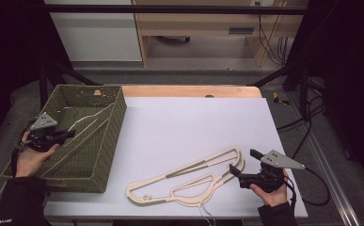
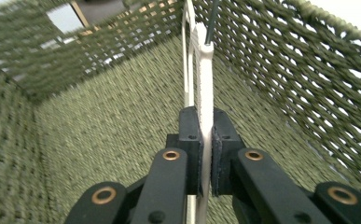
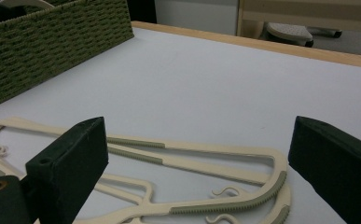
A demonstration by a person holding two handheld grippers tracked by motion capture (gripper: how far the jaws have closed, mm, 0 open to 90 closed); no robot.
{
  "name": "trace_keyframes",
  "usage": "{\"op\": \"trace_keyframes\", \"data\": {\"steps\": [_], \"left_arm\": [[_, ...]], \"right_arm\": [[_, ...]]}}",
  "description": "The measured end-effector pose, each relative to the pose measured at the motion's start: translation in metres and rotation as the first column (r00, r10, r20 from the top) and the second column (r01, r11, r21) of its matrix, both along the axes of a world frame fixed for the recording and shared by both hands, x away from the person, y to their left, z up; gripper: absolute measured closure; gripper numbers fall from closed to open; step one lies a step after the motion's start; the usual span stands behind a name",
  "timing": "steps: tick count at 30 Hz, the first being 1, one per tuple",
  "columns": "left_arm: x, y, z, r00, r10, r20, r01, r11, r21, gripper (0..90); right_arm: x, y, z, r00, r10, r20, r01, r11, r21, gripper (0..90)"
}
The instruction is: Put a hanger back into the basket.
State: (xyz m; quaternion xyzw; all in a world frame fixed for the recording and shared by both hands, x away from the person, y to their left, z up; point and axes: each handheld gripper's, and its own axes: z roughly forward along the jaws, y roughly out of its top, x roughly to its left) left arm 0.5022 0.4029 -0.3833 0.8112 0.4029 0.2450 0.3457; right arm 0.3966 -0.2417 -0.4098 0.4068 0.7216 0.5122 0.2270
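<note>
A cream plastic hanger (image 1: 88,123) slants inside the green woven basket (image 1: 116,122) at the table's left. My left gripper (image 1: 69,135) reaches into the basket and is shut on that hanger; in the left gripper view its jaws (image 2: 205,126) pinch the thin hanger (image 2: 205,70) edge-on above the basket floor (image 2: 99,130). Two more cream hangers (image 1: 189,179) lie stacked flat on the white sheet at the front. My right gripper (image 1: 243,162) stands open at their right end. In the right gripper view, the right gripper (image 3: 199,140) has wide jaws with nothing between them, just above the hangers (image 3: 243,198).
The white sheet (image 1: 193,122) covers most of the wooden table (image 1: 189,90). The basket's tall walls (image 2: 308,70) close in around the left gripper. Cables (image 1: 306,122) trail off the right side, and cabinets (image 1: 95,33) stand beyond the far edge.
</note>
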Motion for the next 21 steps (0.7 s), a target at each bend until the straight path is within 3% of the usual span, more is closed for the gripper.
{"op": "trace_keyframes", "data": {"steps": [1, 3, 7, 10, 15, 21], "left_arm": [[0.0, -0.001, -0.001, 0.9996, -0.005, -0.029, 0.005, 1.0, -0.005, 83.2], [-0.002, -0.006, -0.002, 0.9988, -0.028, -0.041, 0.029, 0.9993, 0.025, 81.3], [-0.005, -0.014, -0.001, 0.9955, -0.059, -0.074, 0.062, 0.9974, 0.036, 79.6], [-0.007, -0.021, -0.002, 0.9916, -0.075, -0.105, 0.083, 0.994, 0.071, 76.8], [-0.009, -0.028, -0.004, 0.9864, -0.088, -0.139, 0.102, 0.9901, 0.097, 69.8], [-0.015, -0.035, -0.001, 0.9878, -0.101, -0.119, 0.112, 0.9889, 0.097, 62.6]], "right_arm": [[0.0, 0.0, 0.0, 1.0, -0.002, 0.0, 0.002, 1.0, -0.002, 5.4], [0.0, 0.001, 0.0, 1.0, -0.001, -0.001, 0.001, 1.0, -0.002, 5.4], [0.0, 0.001, 0.0, 1.0, 0.002, -0.002, -0.002, 1.0, 0.0, 5.5], [-0.001, 0.001, 0.0, 1.0, 0.002, 0.0, -0.002, 1.0, 0.001, 5.5], [-0.001, 0.003, 0.001, 1.0, 0.005, -0.001, -0.005, 1.0, -0.001, 5.5], [-0.002, 0.005, 0.001, 0.9999, 0.011, -0.001, -0.011, 1.0, -0.002, 5.6]]}}
